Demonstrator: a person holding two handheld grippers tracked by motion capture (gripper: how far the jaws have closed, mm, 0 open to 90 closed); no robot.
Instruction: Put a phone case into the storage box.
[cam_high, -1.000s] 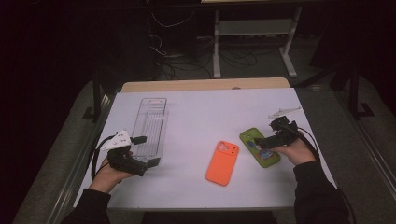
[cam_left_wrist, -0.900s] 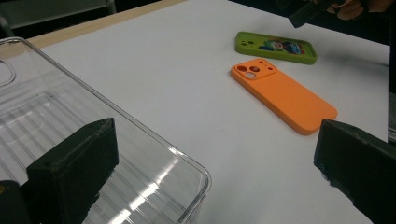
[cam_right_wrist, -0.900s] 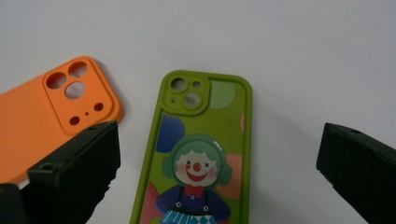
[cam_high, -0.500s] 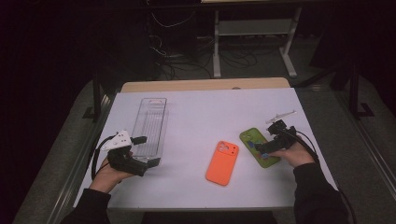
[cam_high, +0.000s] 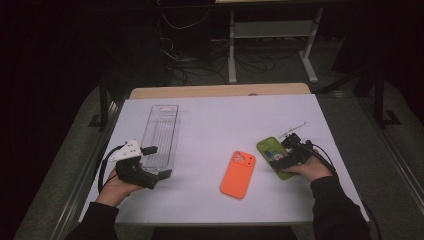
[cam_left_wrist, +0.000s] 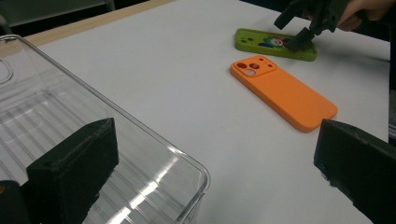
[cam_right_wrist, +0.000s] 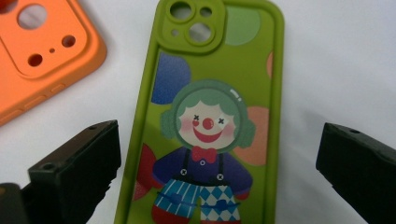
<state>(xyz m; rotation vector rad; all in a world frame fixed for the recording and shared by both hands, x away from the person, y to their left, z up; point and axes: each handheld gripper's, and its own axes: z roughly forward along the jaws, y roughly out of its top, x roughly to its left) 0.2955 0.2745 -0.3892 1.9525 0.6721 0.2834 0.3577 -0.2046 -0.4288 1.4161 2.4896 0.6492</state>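
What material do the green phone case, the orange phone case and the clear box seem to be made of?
Green phone case: probably soft silicone, matte, with rounded edges and a printed clown.
Orange phone case: likely the same matte silicone, with no glare on it.
Clear box: hard transparent plastic, glossy, with ribs and bright reflections.

White counter (cam_high: 215, 120) under high view, wooden strip along far edge. Clear plastic bin (cam_high: 161, 140) lies lengthwise at left, open side up. Left gripper (cam_high: 145, 172) at bin's near end, held in hand, grey plate on top, cable looping off to left. Orange phone case (cam_high: 239, 174) flat near centre, camera cutout toward far side. Green phone case (cam_high: 272, 156) just right of it, apart. Right gripper (cam_high: 279, 159) over green case's near part; finger spread unclear. Dark floor, cables, metal frame beyond counter.
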